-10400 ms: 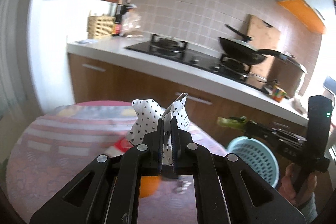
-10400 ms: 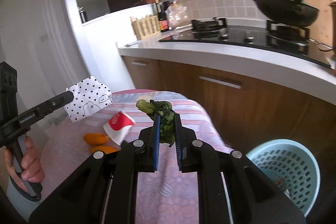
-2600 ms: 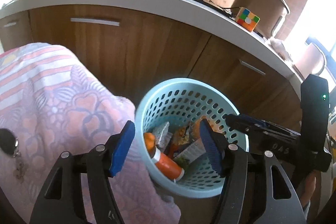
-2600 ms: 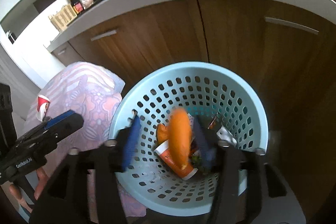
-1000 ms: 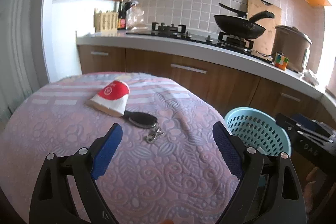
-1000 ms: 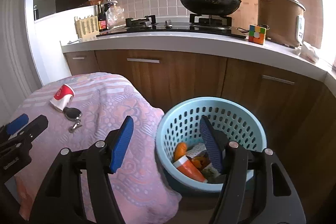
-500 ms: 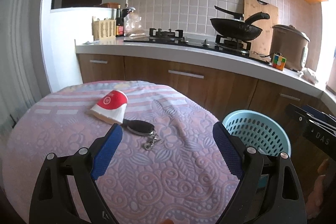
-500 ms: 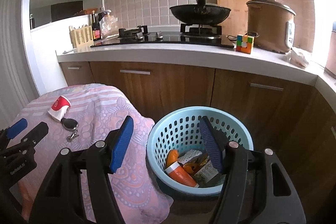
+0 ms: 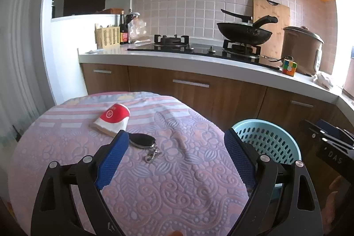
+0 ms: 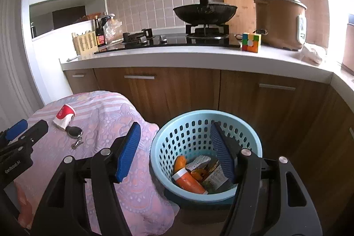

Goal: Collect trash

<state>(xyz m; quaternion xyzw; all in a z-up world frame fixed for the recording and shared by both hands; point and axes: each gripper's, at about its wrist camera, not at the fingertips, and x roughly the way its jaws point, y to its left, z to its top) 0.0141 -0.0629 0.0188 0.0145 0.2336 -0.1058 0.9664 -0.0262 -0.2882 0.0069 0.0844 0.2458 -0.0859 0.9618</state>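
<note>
Left hand-held gripper [image 9: 174,156] level above tablecloth [image 9: 154,187], right hand-held gripper [image 10: 174,147] over basket [image 10: 205,123], both agape, empty

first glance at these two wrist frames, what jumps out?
The light blue basket on the floor beside the table, holding an orange tube and assorted wrappers. On the pink patterned tablecloth, a crushed red-and-white paper cup lies on its side next to a black key fob. Both the left gripper and right gripper are wide open and hold nothing.
</note>
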